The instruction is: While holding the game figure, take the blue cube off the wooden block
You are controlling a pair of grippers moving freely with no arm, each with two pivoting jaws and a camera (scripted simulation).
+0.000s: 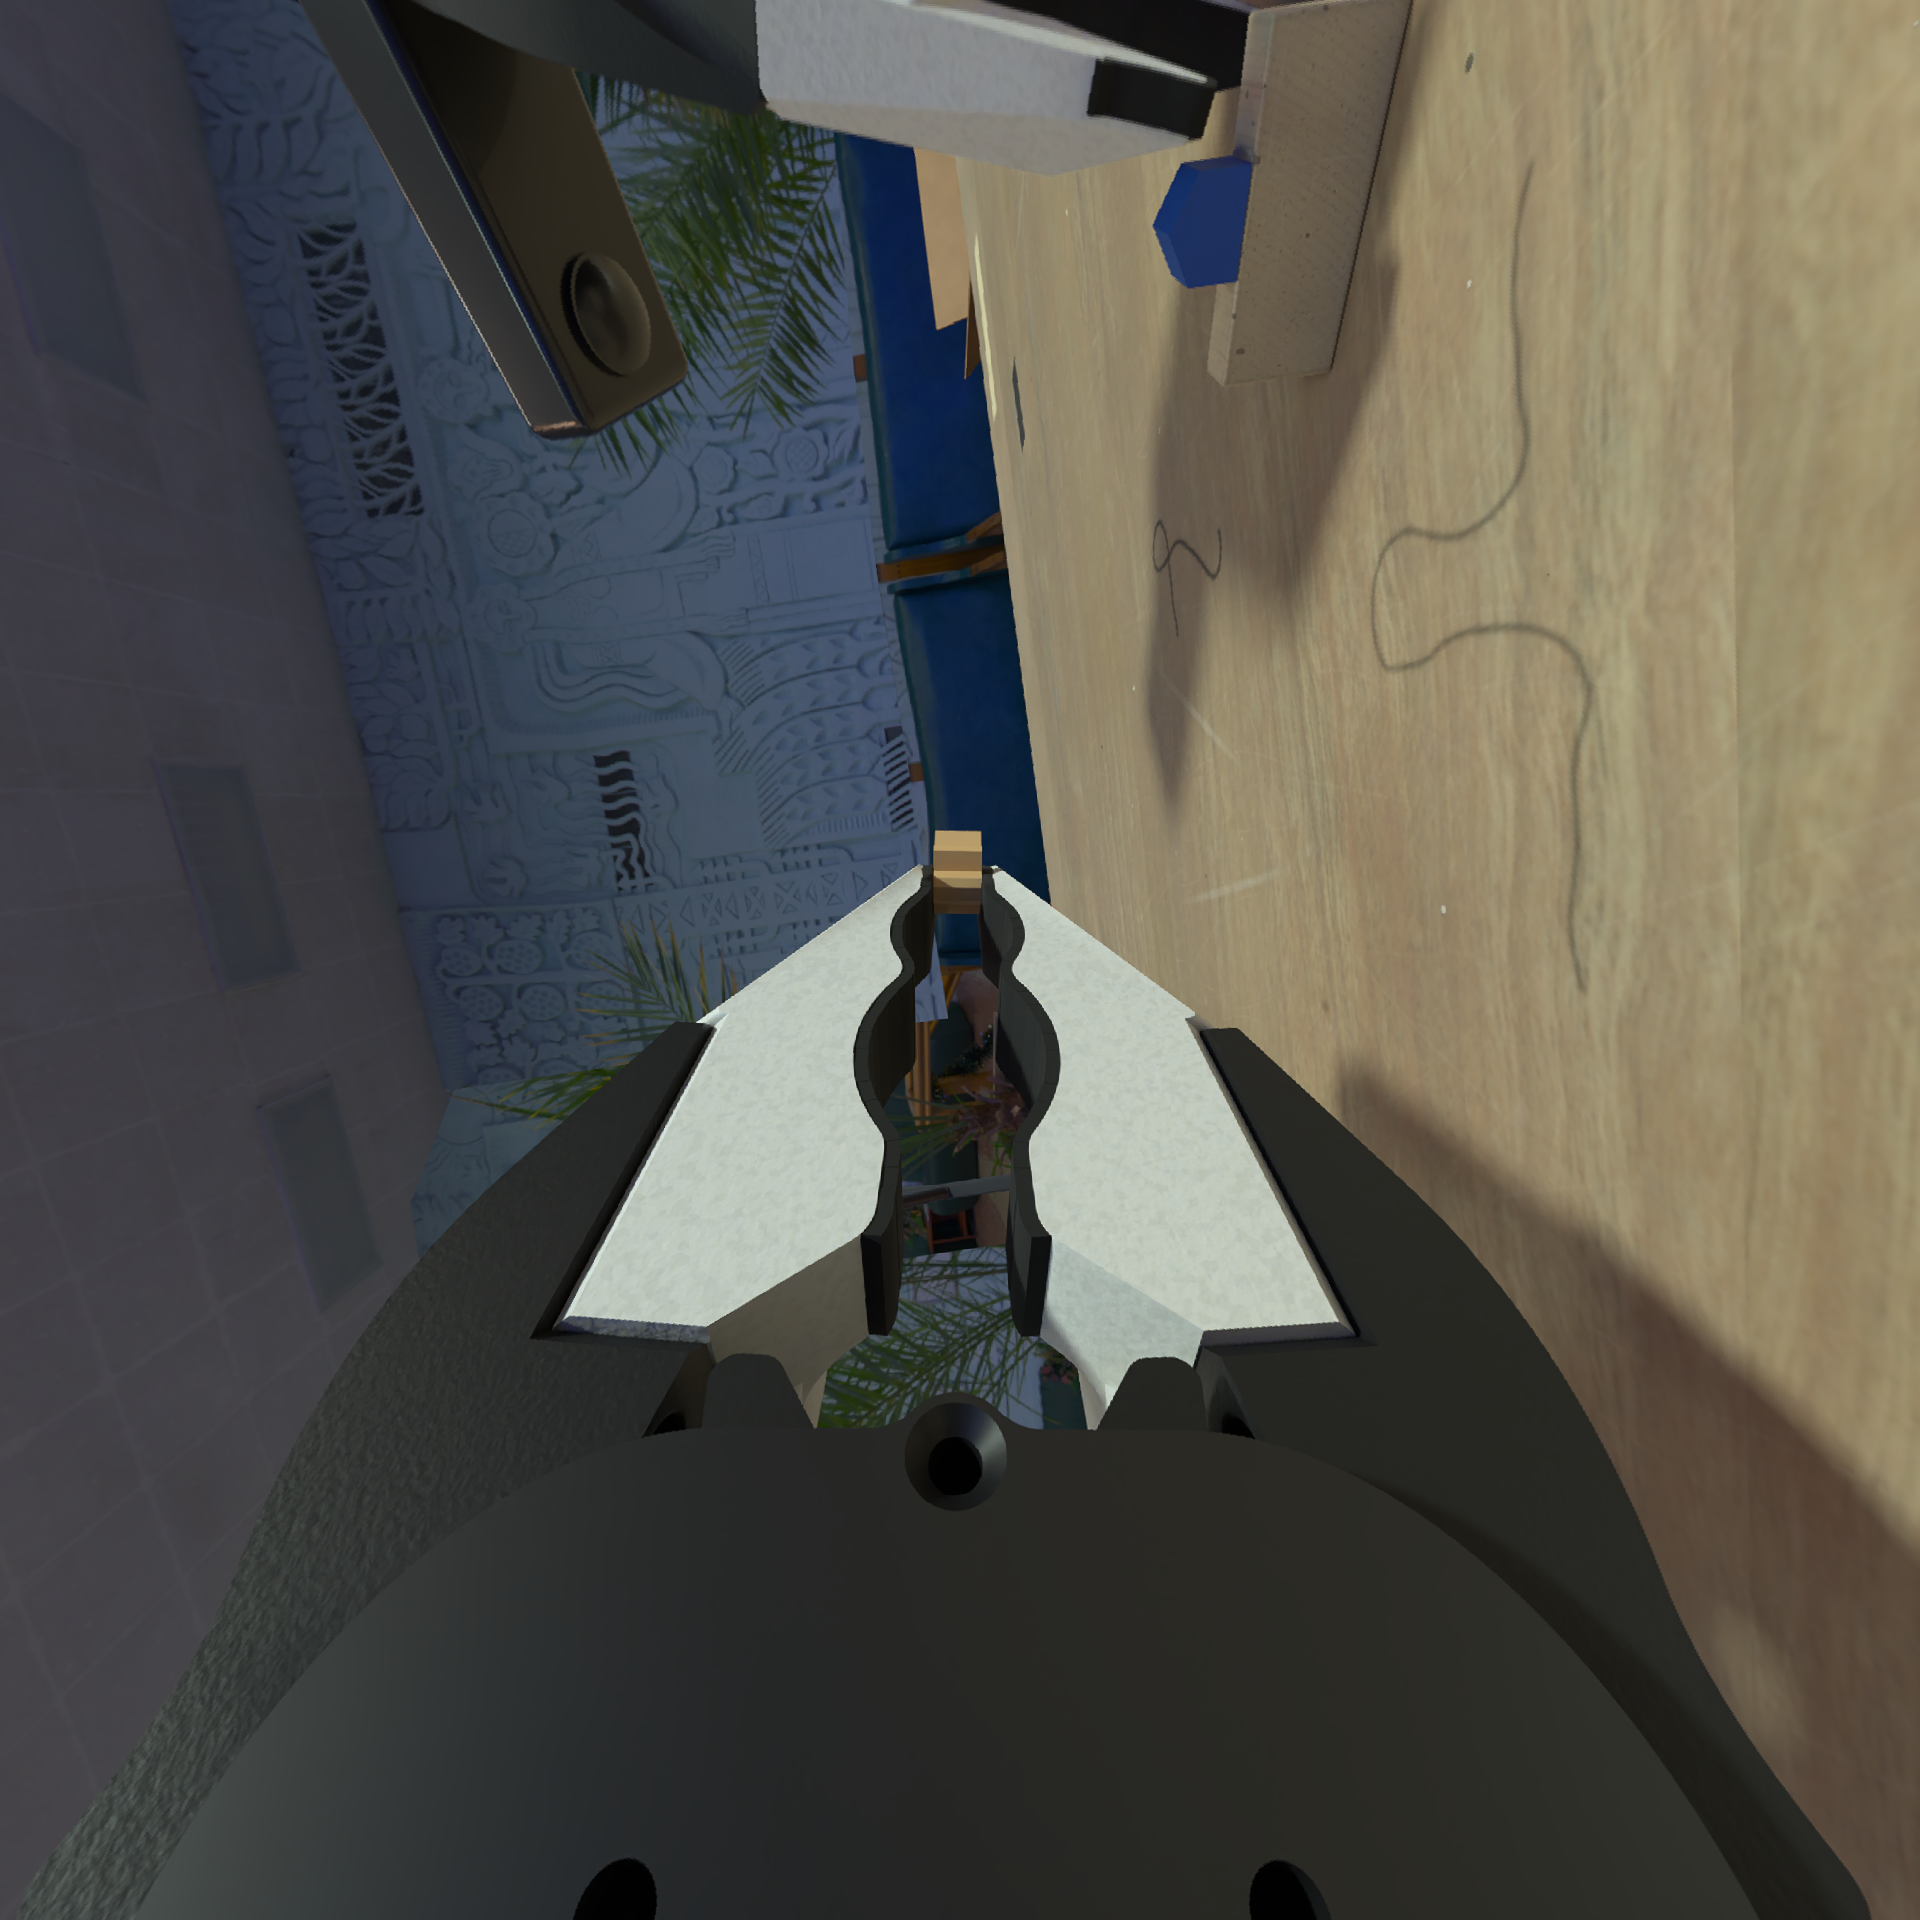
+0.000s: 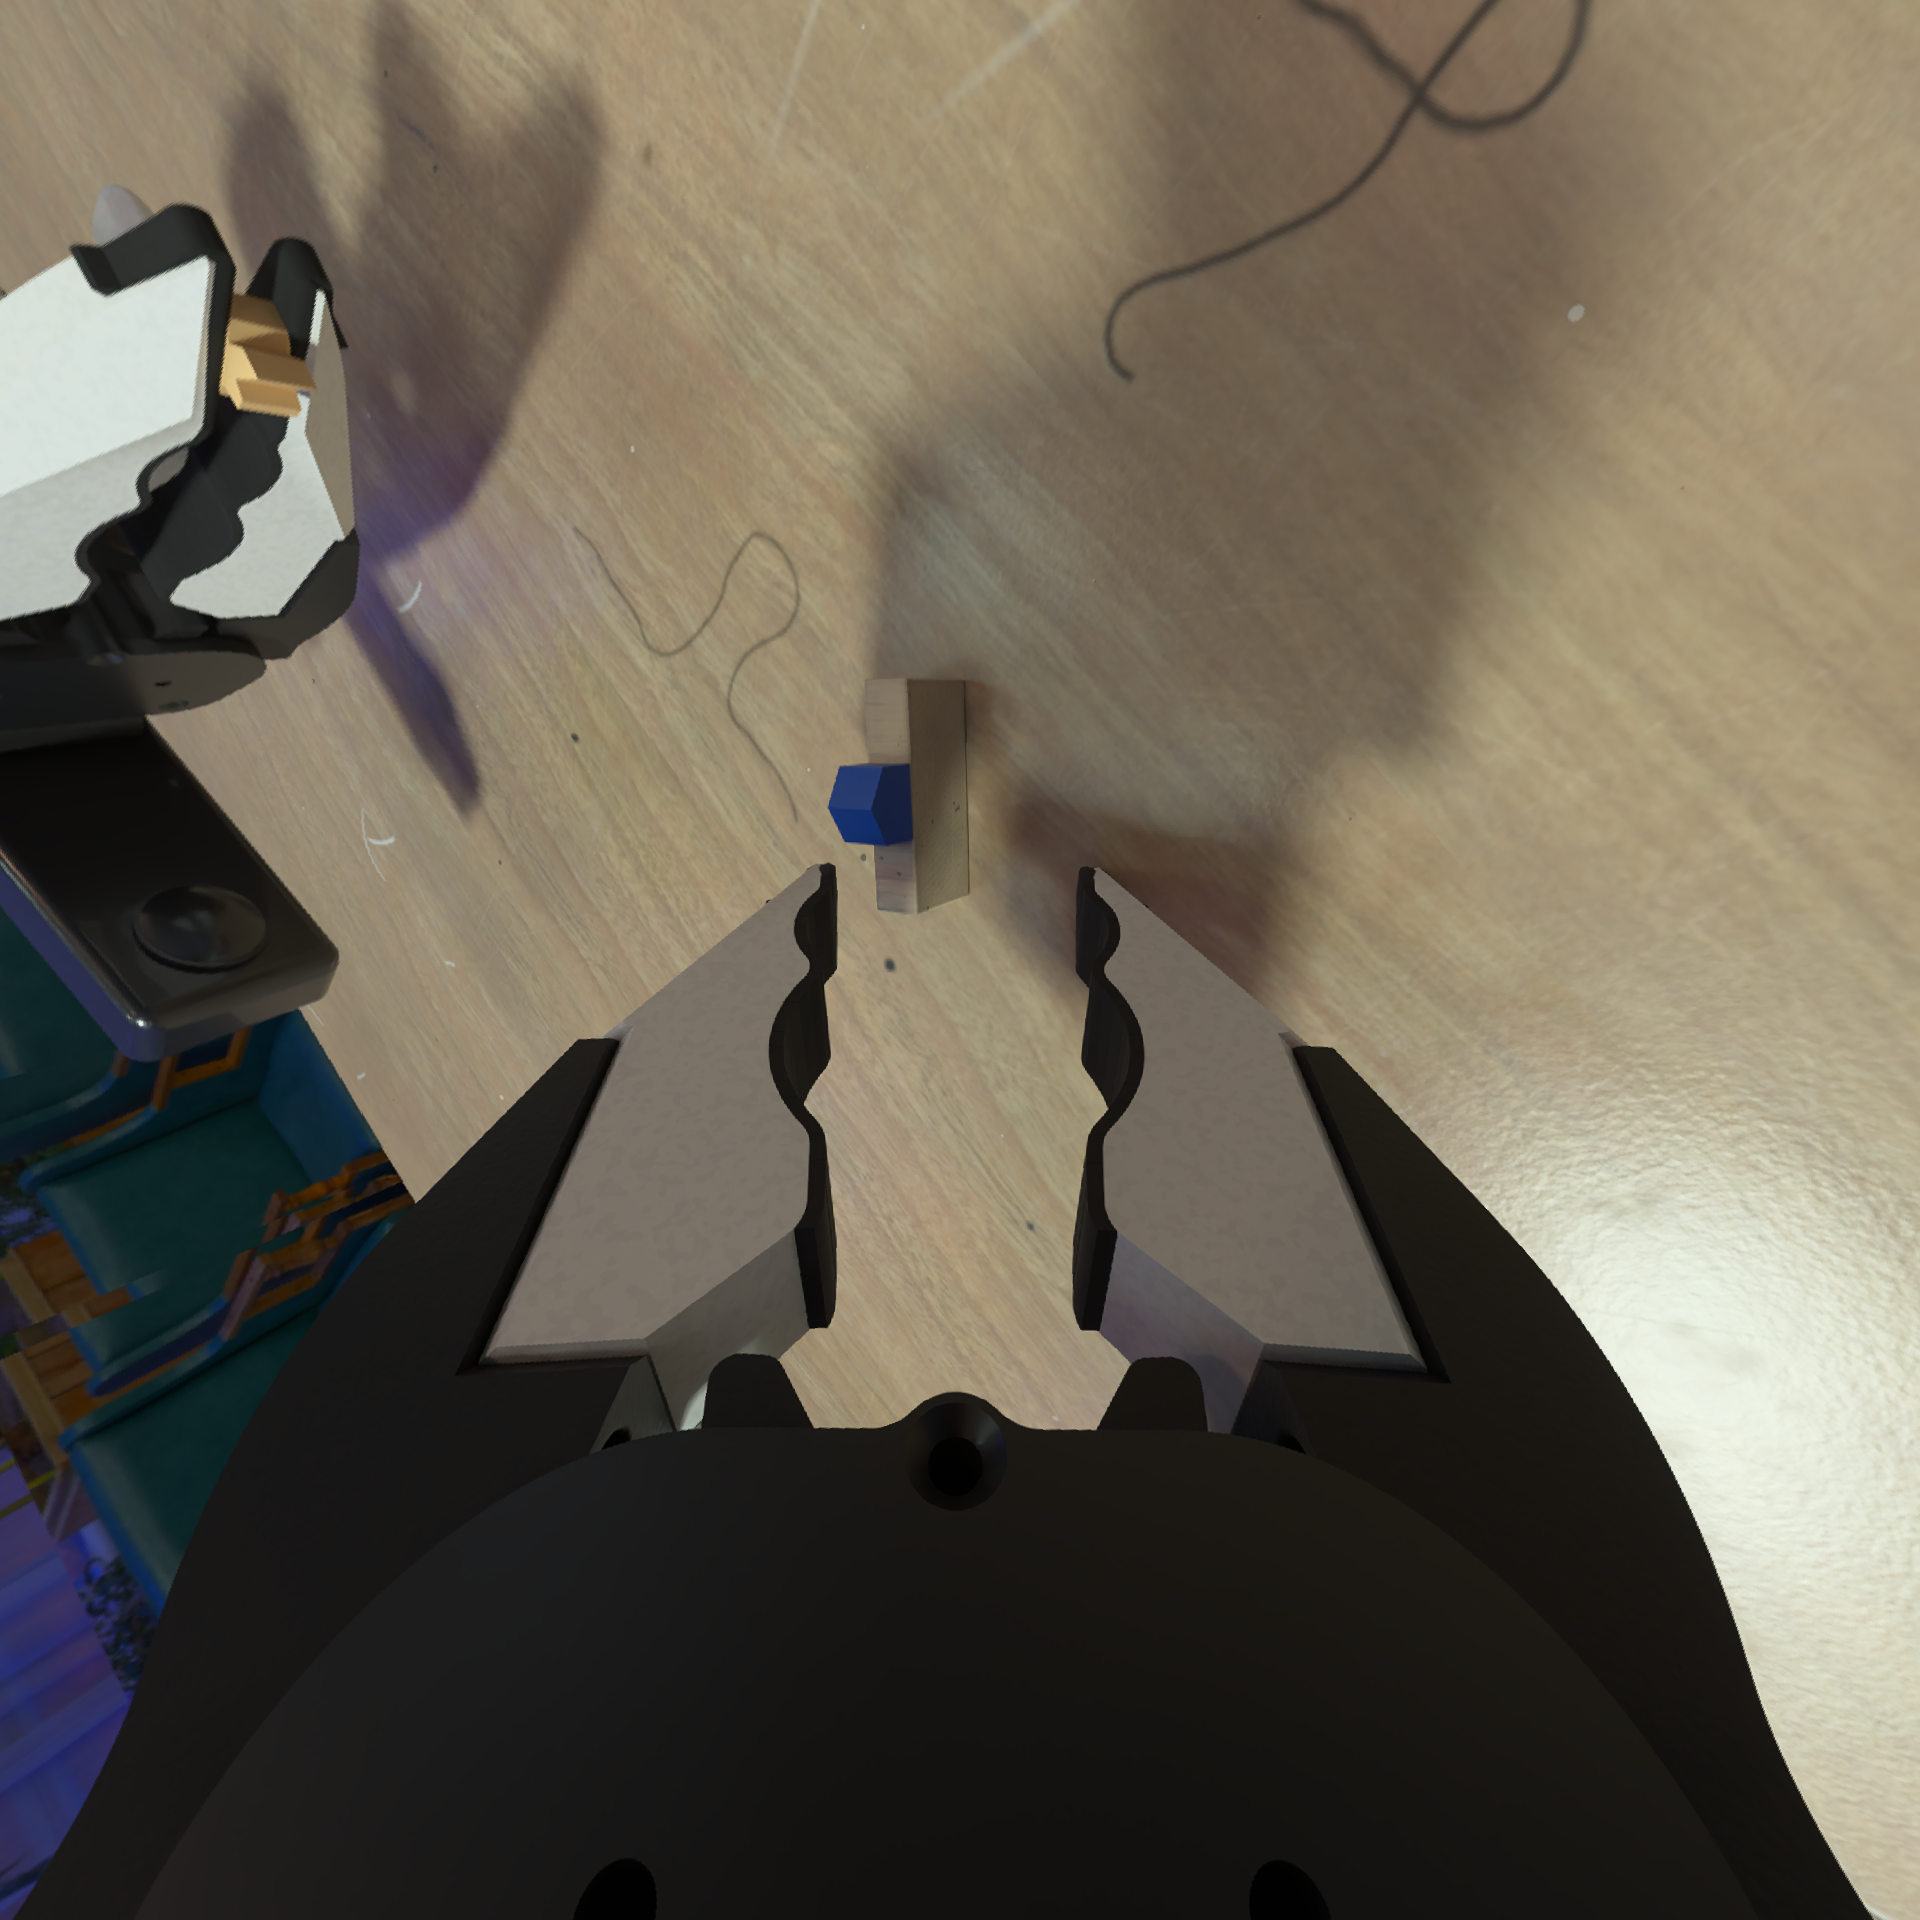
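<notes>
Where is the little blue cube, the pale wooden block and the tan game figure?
small blue cube [image 2: 862, 802], right wrist view, on its front corner.
pale wooden block [image 2: 940, 790], right wrist view, on its broad face.
tan game figure [image 1: 957, 871], left wrist view, on the end poking past the fingertips.

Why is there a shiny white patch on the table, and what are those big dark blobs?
In the right wrist view, the white patch is glare from a light on the table; the dark blobs are soft shadows, one beside the wooden block. In the left wrist view, similar blurry shadows lie across the table, and the wide lens makes everything look tilted sideways.
</notes>
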